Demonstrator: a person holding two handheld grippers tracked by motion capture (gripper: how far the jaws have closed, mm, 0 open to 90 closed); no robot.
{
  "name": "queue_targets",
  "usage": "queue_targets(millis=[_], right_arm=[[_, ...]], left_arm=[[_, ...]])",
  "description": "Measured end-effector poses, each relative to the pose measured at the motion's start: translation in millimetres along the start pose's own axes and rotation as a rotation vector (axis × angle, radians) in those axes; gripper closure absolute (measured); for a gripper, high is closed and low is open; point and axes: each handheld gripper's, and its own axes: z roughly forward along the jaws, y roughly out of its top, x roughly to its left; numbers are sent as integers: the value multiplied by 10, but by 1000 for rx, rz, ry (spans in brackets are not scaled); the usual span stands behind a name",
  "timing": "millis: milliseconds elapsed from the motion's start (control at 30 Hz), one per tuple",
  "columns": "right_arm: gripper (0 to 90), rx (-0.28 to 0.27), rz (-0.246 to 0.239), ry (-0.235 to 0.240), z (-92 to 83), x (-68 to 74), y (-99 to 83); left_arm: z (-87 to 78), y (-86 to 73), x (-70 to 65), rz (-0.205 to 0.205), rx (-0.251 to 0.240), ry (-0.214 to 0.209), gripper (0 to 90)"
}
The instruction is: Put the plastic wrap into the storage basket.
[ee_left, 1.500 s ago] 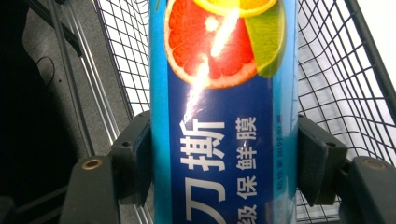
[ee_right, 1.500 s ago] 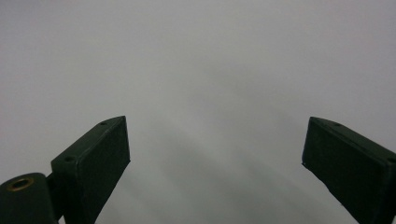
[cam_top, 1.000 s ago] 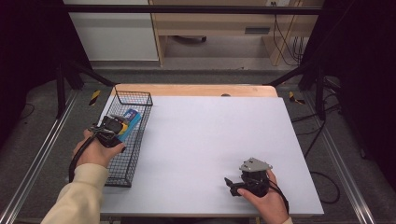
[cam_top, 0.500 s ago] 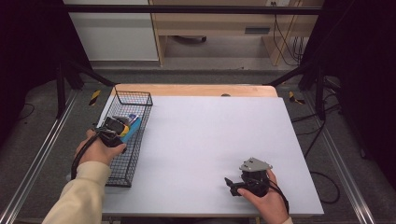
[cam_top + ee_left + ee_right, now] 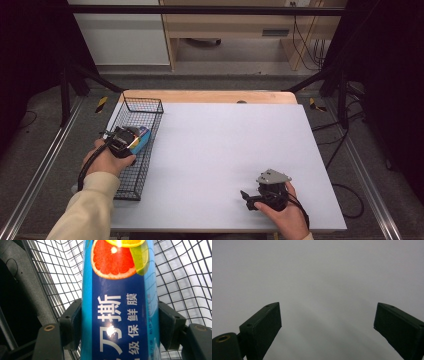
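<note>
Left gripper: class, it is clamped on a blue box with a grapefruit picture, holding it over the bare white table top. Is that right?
Not quite. The left gripper is shut on the blue box, but holds it over the black wire basket, not the bare table top. The left gripper view shows basket mesh behind the box; the high view agrees.

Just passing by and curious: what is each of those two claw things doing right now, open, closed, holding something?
Left gripper: shut on the blue box, over the wire basket.
Right gripper: open, holding nothing, above the white table.
</note>
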Motion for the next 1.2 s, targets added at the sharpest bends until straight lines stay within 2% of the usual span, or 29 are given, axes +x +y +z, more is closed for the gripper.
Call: queue_targets(millis=[333, 733, 1067, 1200], right_arm=[[80, 0, 0, -1, 2, 0, 0], [80, 1, 4, -1, -2, 6, 1], [79, 3, -3, 1, 1, 9, 0], [79, 3, -3, 3, 3, 11, 0]], left_arm=[[7, 18, 13, -3, 10, -12, 320], [14, 42, 3, 2, 27, -7, 317], [14, 35, -4, 11, 20, -1, 312], [-7, 27, -8, 17, 3, 1, 273]])
